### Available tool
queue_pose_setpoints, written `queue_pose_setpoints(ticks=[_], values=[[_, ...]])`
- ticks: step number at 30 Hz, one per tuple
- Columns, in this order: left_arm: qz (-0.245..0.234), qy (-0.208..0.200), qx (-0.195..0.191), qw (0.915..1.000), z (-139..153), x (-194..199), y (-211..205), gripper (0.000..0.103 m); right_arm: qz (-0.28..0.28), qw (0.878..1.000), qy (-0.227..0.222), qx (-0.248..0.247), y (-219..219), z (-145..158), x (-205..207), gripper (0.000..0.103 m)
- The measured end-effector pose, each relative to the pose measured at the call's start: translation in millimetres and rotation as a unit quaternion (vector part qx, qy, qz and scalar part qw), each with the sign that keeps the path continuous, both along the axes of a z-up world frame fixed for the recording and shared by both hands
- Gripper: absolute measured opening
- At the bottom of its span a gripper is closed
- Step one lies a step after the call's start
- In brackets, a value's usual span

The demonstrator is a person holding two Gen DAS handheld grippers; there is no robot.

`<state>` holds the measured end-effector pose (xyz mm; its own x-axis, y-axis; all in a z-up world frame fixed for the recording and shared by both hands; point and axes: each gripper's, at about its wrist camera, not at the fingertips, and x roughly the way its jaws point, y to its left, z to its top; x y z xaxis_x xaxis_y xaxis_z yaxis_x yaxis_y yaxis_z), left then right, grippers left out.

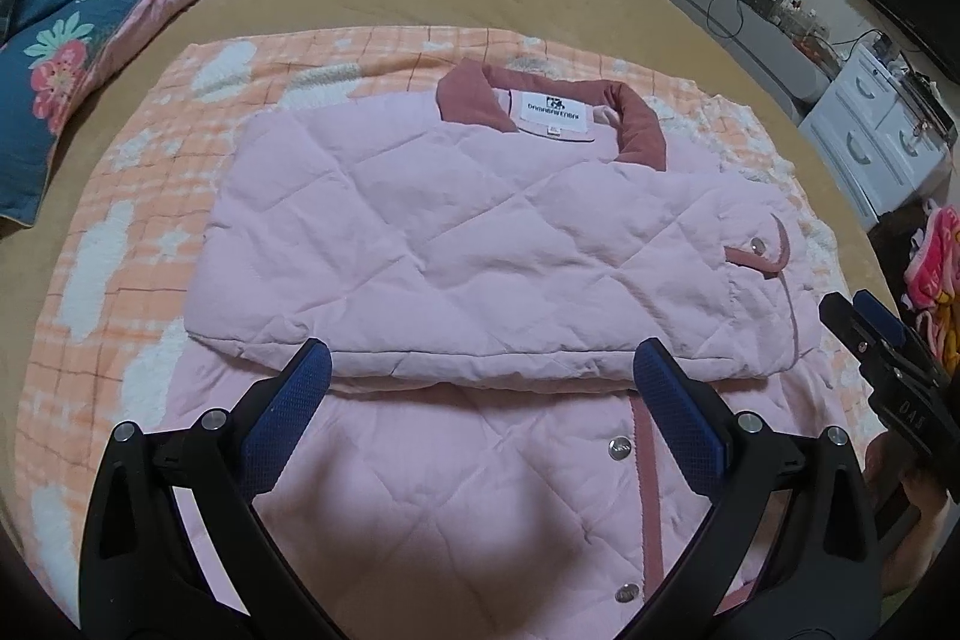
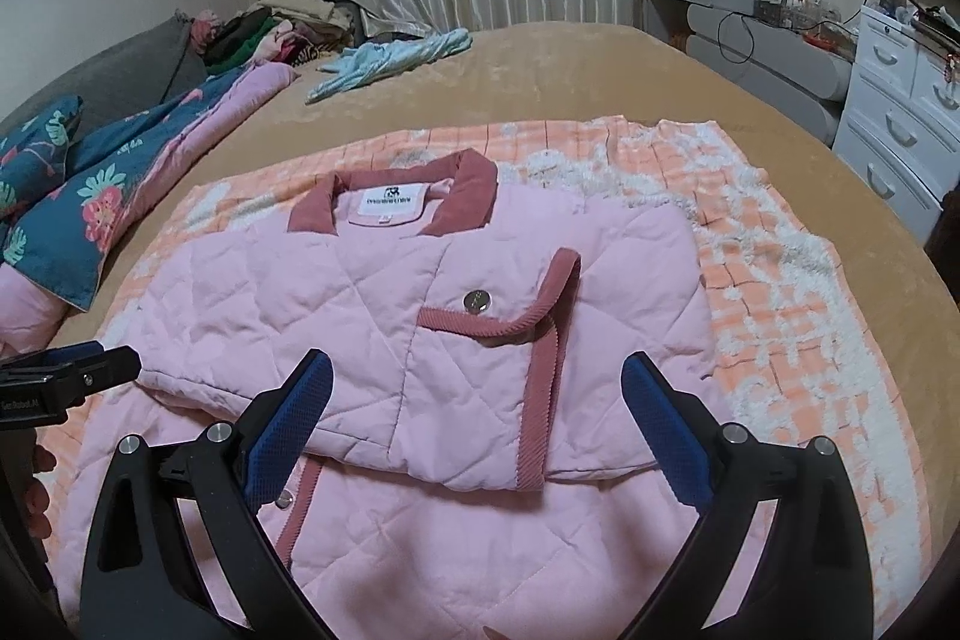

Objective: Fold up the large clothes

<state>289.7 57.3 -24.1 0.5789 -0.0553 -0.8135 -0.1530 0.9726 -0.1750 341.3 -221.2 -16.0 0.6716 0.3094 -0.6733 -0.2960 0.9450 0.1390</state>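
The pink quilted jacket (image 1: 456, 244) lies sleeves-in, hem toward 6 o'clock unfolded; left hand-held gripper (image 1: 480, 388) and right hand-held gripper (image 2: 474, 400) gape empty.

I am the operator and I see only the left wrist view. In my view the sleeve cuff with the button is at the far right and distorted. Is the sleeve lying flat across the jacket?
Observer: Yes. In the right wrist view the sleeve lies flat across the folded jacket, its cuff just ahead of the right gripper.
Operator: Is the right gripper open? I see it only from the side.
Observer: It is open, jaws wide apart, holding nothing.
Operator: What is to the right of the jacket?
Observer: More of the orange checked blanket, bunched at its far right corner.
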Motion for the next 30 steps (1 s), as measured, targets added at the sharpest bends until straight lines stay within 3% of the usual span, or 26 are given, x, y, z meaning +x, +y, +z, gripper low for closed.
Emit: queue_pose_setpoints(ticks=[30], values=[[-0.005, -0.071, 0.018, 0.9973, 71, -74, -21, 0.095, 0.018, 0.994, -0.102, 0.042, -19, 89, -73, 0.099]])
